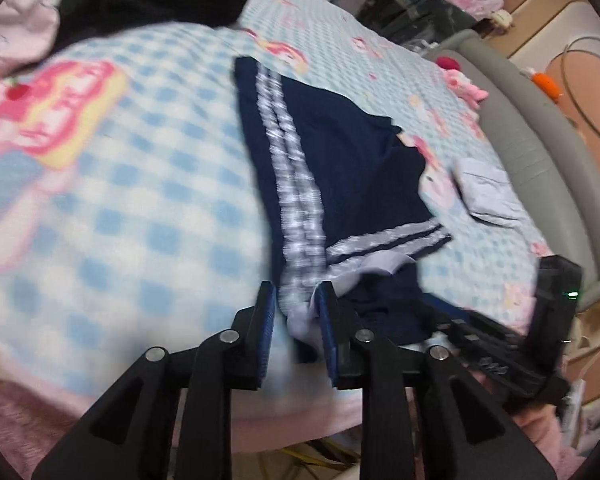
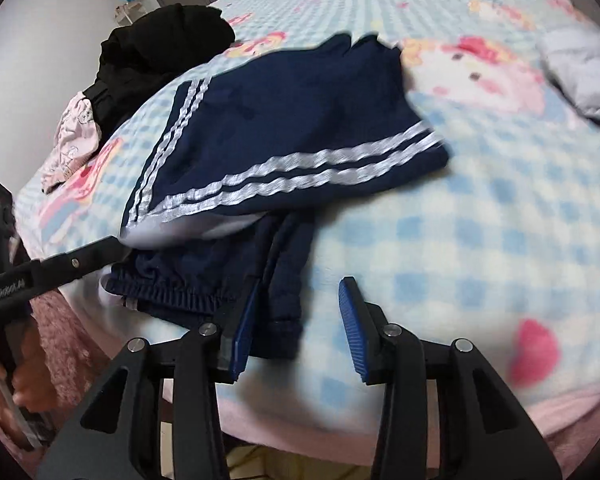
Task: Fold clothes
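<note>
Navy track pants [image 2: 276,128] with double white side stripes lie half-folded on the blue-checked cartoon blanket [image 2: 480,240], straight ahead of both claws, waistband end nearest them. Left gripper [image 1: 296,300] has its jaws partly apart with the pants' striped edge and pale lining between the blue pads [image 1: 266,320], no clear squeeze on the cloth; right gripper [image 2: 300,308] is open and empty, its left pad just over the dark waistband edge, its right pad above bare blanket. Black garment [image 2: 160,44] and pink printed cloth [image 2: 74,136] sit far ahead-left of the right claw, folded pale-blue garment [image 2: 580,72] far ahead-right.
</note>
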Demonstrator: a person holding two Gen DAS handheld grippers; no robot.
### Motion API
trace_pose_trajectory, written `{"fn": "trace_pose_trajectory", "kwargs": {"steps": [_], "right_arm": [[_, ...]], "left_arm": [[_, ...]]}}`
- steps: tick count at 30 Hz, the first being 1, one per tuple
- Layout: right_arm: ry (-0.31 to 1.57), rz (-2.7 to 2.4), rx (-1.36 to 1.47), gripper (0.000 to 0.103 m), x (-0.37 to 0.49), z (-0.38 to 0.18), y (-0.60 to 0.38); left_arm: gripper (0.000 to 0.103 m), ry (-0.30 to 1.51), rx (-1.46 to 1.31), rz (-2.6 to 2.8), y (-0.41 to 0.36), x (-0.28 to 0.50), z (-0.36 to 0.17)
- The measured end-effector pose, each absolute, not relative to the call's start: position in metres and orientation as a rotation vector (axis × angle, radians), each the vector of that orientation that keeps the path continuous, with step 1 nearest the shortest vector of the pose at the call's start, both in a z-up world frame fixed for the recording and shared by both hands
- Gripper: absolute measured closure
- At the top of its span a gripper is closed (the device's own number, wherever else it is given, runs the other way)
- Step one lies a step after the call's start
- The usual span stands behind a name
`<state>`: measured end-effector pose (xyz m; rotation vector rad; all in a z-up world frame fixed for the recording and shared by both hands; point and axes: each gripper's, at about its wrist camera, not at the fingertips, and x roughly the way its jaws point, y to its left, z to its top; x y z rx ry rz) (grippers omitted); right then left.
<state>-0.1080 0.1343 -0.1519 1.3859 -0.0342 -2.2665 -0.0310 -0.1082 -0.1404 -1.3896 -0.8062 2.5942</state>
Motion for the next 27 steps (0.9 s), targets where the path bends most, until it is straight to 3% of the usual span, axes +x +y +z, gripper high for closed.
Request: {"fn": "trace_pose_trajectory", "kwargs": {"steps": [3, 8, 12, 15, 17, 18, 20, 24, 27], "right_arm": [[-0.152, -2.231, 1.335, 0.061, -0.114, -0.148, 0.142], [-0.193, -2.142, 1.380, 0.058, -0.127, -0.166, 0.132], [-0.066, -2.152, 1.364, 0.081, -0.115, -0.167, 0.122], [-0.117, -2.139, 1.340, 0.085, -0.106, -0.155, 0.130], [-0.156, -2.125, 1.325, 0.080, -0.103, -0.150, 0.139], [-0.189, -2.133, 1.322, 0.067, -0.103, -0.147, 0.147], [-0.294, -2.155, 1.300, 0.056, -0.108, -0.139, 0.164], [-0.449, -2.308, 1.206, 0.056, -0.120, -0.121, 0.199], [-0.392, -2.451, 1.214, 0.056, -0.129, -0.124, 0.216]], "left_arm": [[0.058, -0.817, -1.357, 2.540, -0.100, -0.033, -0.139], [0.056, -0.664, -1.489, 2.546, -0.075, -0.044, -0.151], [0.064, -0.535, -1.574, 2.610, -0.064, -0.047, -0.152], [0.062, -0.440, -1.583, 2.661, -0.058, -0.042, -0.142], [0.062, -0.406, -1.528, 2.708, -0.055, -0.039, -0.130], [0.062, -0.371, -1.479, 2.734, -0.051, -0.040, -0.121], [0.062, -0.300, -1.380, 2.782, -0.044, -0.041, -0.104], [0.061, -0.115, -1.253, 2.777, -0.013, -0.056, -0.084], [0.061, 0.045, -1.237, 2.676, 0.029, -0.083, -0.086]]}}
